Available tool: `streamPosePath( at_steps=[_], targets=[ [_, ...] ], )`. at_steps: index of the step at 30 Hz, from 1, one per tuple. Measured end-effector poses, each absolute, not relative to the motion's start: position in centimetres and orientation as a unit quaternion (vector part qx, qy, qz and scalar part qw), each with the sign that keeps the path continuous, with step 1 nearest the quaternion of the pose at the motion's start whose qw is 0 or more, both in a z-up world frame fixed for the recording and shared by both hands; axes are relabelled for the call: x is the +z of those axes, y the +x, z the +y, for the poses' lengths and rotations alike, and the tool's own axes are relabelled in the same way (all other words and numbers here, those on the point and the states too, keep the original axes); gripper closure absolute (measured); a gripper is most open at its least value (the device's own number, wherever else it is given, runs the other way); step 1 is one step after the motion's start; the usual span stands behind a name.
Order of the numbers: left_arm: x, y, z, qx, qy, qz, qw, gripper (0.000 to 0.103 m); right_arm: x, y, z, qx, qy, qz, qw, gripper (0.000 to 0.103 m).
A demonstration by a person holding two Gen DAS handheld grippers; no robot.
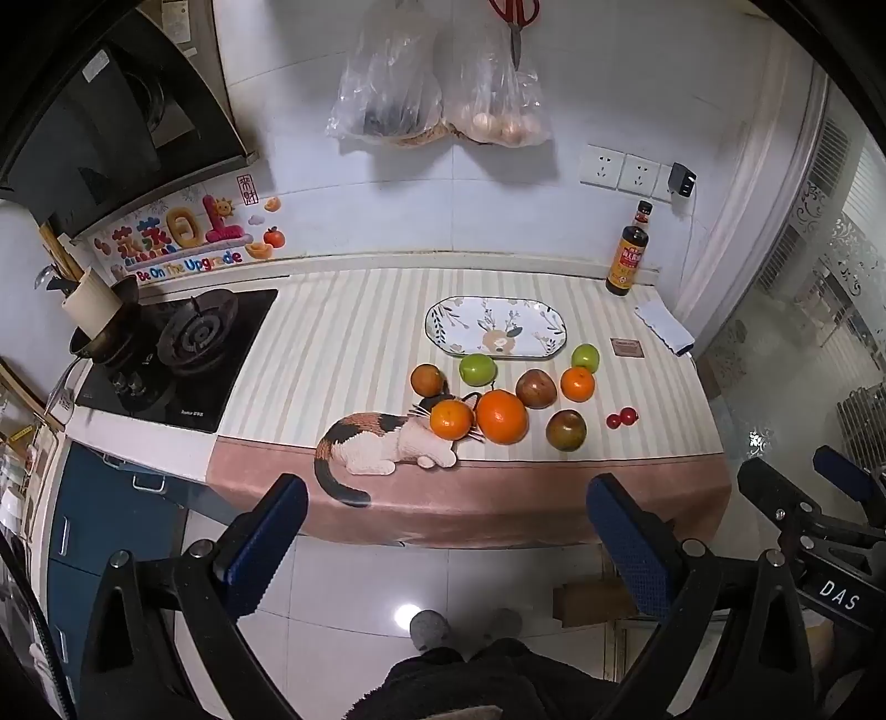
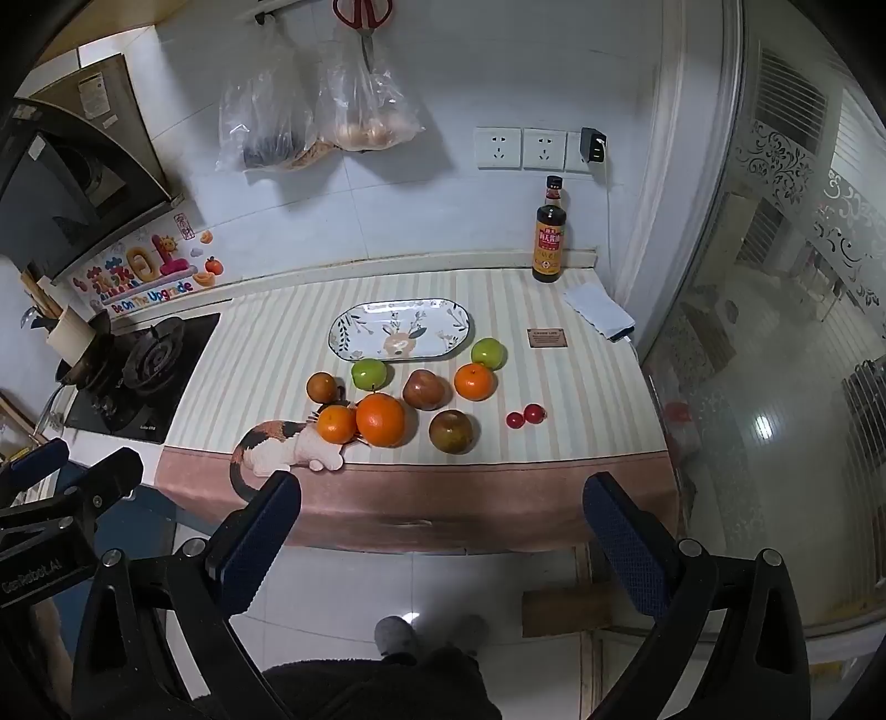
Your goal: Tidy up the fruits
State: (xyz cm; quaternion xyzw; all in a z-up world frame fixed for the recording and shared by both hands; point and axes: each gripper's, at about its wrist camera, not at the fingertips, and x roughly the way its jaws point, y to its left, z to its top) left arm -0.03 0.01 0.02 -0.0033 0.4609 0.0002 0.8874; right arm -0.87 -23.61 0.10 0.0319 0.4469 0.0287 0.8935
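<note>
Several fruits lie on the striped counter cloth (image 1: 343, 343): a big orange (image 1: 501, 416) (image 2: 380, 420), two small oranges (image 1: 452, 420) (image 1: 577, 384), two green apples (image 1: 476, 369) (image 1: 585, 357), brownish fruits (image 1: 566, 430) (image 1: 536, 389) (image 1: 427, 380) and two cherry tomatoes (image 1: 621, 417) (image 2: 525, 416). An empty oval patterned plate (image 1: 548, 324) (image 2: 343, 332) sits behind them. My left gripper (image 1: 446, 531) and right gripper (image 2: 443, 526) are both open and empty, held off the counter's front edge above the floor.
A gas stove (image 1: 183, 354) with a pot (image 1: 99, 327) is at the left. A sauce bottle (image 1: 628, 255), a folded cloth (image 1: 664, 327) and a small brown card (image 1: 627, 349) are at the back right. Bags (image 1: 437, 83) and scissors (image 1: 515, 22) hang on the wall.
</note>
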Motion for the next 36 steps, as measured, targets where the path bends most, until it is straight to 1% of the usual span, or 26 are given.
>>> streamPosePath(
  at_steps=[14, 15, 19, 36],
  targets=[
    [0.3, -0.3, 0.0, 0.003, -0.002, 0.465, 0.885, 0.000, 0.6, -0.4, -23.4, 0.026, 0.032, 0.449, 0.893, 0.000],
    [0.3, -0.4, 0.0, 0.003, -0.002, 0.464, 0.886, 0.000, -0.2, 0.1, -23.5, 0.027, 0.033, 0.449, 0.892, 0.000],
    [-0.5, 0.2, 0.0, 0.002, 0.000, 0.466, 0.885, 0.000, -0.2, 0.6, -23.8, 0.026, 0.035, 0.449, 0.893, 0.000],
    [-0.4, 1.5, 0.1, 0.001, 0.000, 0.471, 0.882, 0.000, 0.0, 1.0, -23.4, 0.025, 0.036, 0.452, 0.891, 0.000]
  ],
)
